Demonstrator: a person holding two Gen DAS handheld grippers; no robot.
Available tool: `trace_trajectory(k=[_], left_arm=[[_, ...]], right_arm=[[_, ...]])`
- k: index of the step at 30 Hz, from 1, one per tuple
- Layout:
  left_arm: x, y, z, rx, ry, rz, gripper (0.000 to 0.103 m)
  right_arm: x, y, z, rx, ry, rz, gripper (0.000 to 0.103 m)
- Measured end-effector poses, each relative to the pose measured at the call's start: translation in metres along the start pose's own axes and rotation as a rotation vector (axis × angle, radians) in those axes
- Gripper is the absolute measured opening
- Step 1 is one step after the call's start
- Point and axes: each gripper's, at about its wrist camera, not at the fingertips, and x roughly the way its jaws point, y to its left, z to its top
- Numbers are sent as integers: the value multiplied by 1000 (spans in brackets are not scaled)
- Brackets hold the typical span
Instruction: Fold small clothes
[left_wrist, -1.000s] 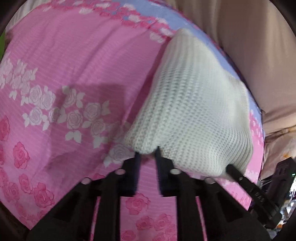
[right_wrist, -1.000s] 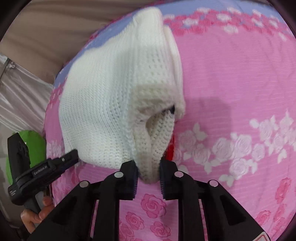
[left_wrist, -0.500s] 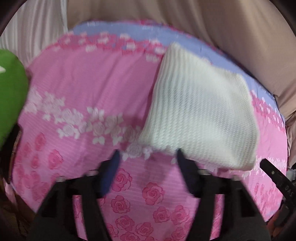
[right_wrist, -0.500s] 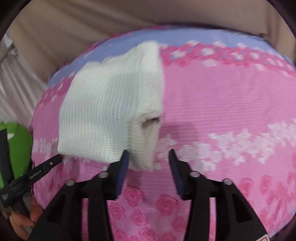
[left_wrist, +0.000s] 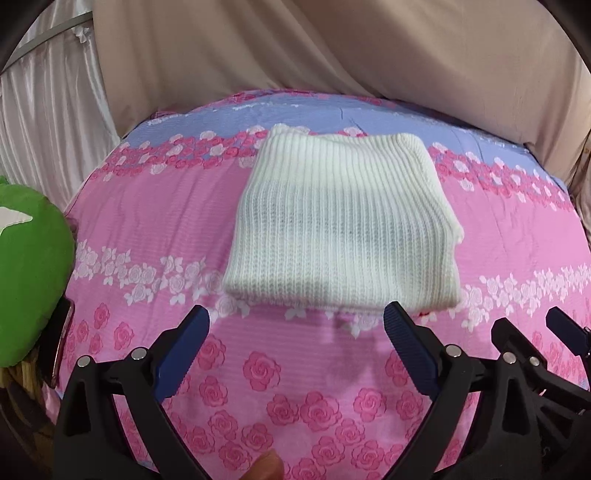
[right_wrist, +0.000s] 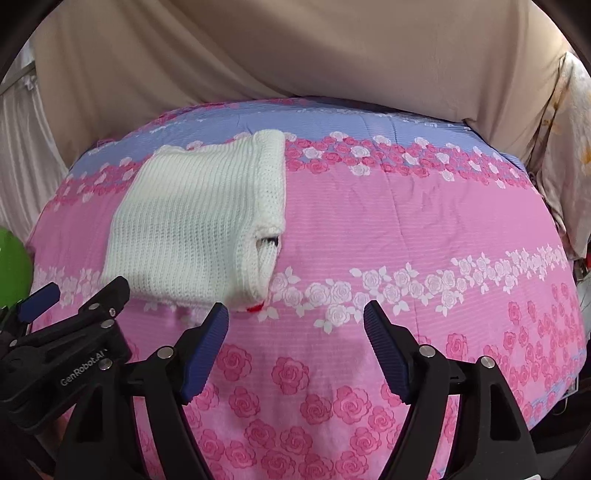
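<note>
Two tools hang over the bed, each with jaws that have just been opening and now stand wide with nothing between them: the left tool and the right tool. One folded white knit lies flat on the pink rose sheet, just beyond the tips and apart from them. Its long axis runs across the left view, ribs pointing toward the far purple band; a green cushion sits at the bed's left edge.

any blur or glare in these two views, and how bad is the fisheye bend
Left wrist view: sharp, no glare; the white knit shows crisp ribs, the bedspread bulges like a dome. Right wrist view: equally sharp, evenly lit, a soft shadow under the open right gripper, dark corners.
</note>
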Motion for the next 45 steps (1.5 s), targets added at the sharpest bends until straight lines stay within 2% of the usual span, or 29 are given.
trace_trajectory(k=[13, 29, 34, 45], left_arm=[[-20, 7, -30, -9, 35, 34, 93], [-31, 14, -35, 2, 34, 99, 93], [-31, 20, -35, -19, 42, 108, 98], [-30, 24, -35, -28, 39, 103, 97]], right_arm=[[-14, 5, -27, 18, 22, 8, 74], [-23, 18, -34, 22, 15, 6, 74], [-24, 20, -34, 16, 11, 10, 74], [-25, 25, -34, 11, 10, 0, 74]])
